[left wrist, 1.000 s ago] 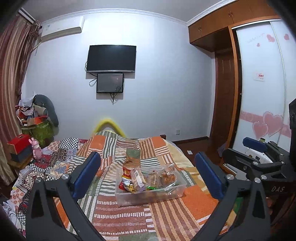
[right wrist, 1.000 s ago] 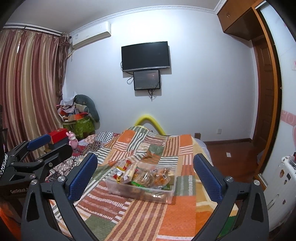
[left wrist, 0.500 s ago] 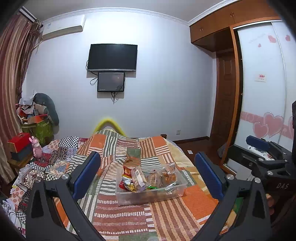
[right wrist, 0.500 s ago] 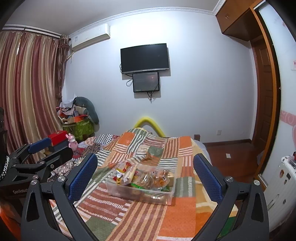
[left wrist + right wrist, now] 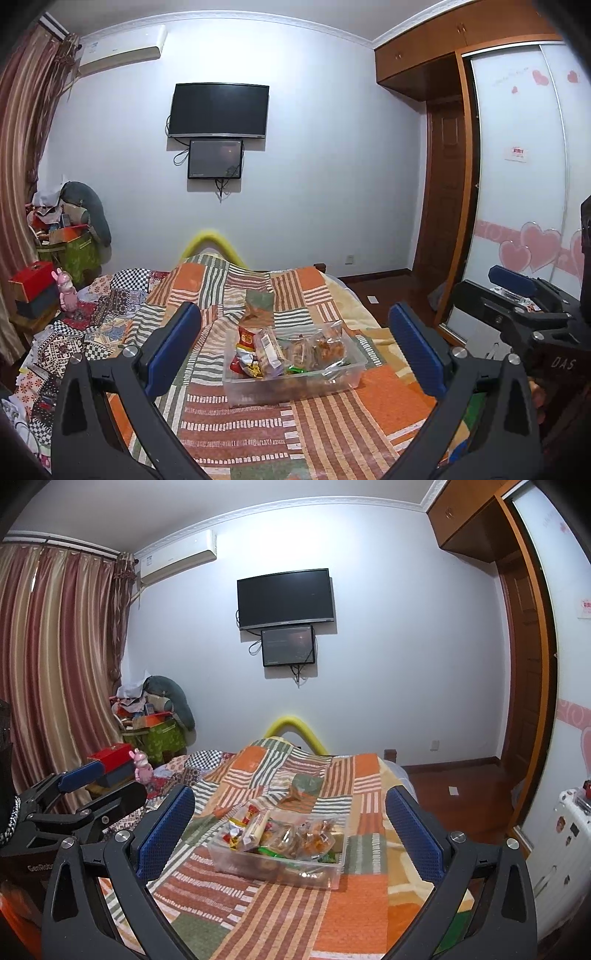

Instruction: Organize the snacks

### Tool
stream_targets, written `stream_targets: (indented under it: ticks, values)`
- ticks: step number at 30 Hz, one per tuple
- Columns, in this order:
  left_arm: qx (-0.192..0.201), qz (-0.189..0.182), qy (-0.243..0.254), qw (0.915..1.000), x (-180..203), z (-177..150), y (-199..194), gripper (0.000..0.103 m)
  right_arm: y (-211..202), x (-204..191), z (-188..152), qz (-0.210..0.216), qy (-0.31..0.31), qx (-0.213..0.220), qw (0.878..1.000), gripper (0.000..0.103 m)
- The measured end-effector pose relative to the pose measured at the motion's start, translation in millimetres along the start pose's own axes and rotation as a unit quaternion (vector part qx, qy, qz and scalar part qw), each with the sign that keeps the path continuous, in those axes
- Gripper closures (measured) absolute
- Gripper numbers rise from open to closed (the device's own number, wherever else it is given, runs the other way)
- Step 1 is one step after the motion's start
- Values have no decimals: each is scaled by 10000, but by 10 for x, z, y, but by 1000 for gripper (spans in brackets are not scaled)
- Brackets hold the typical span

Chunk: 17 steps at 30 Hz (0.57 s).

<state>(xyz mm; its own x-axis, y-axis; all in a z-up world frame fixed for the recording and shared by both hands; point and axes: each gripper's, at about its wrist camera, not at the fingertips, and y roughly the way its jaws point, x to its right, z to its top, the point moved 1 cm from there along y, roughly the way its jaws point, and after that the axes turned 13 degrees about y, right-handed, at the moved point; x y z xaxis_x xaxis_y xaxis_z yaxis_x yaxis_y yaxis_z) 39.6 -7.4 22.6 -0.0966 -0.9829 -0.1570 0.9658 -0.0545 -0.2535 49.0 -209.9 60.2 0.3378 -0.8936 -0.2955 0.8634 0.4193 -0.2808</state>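
Observation:
A clear plastic bin (image 5: 236, 391) full of several packaged snacks (image 5: 269, 350) sits on the patchwork bedspread (image 5: 258, 428). It also shows in the right wrist view (image 5: 229, 860) with its snacks (image 5: 291, 834). My left gripper (image 5: 295, 350) is open and empty, held back from the bin and above the bed. My right gripper (image 5: 290, 830) is open and empty too, at a like distance. Each gripper shows at the edge of the other's view, the right one (image 5: 517, 295) and the left one (image 5: 81, 794).
The bed's quilt (image 5: 288, 915) fills the foreground. A cluttered side table with a red box (image 5: 31, 280) and pink toy (image 5: 66, 293) stands left. A wardrobe with sliding doors (image 5: 517, 184) and a wooden door (image 5: 443, 203) stand right. A TV (image 5: 219, 110) hangs on the far wall.
Both grippers have drifted slightly, so the bin sits a little lower in the right wrist view. Both stay open and empty.

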Motion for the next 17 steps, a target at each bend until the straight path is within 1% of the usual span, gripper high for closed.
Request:
stream_targets:
  ticks: [17]
  values:
    - [-63,-71,-68,9999,-10,-25,-3,0,4,34,-13,-28,72,-44,10000,0]
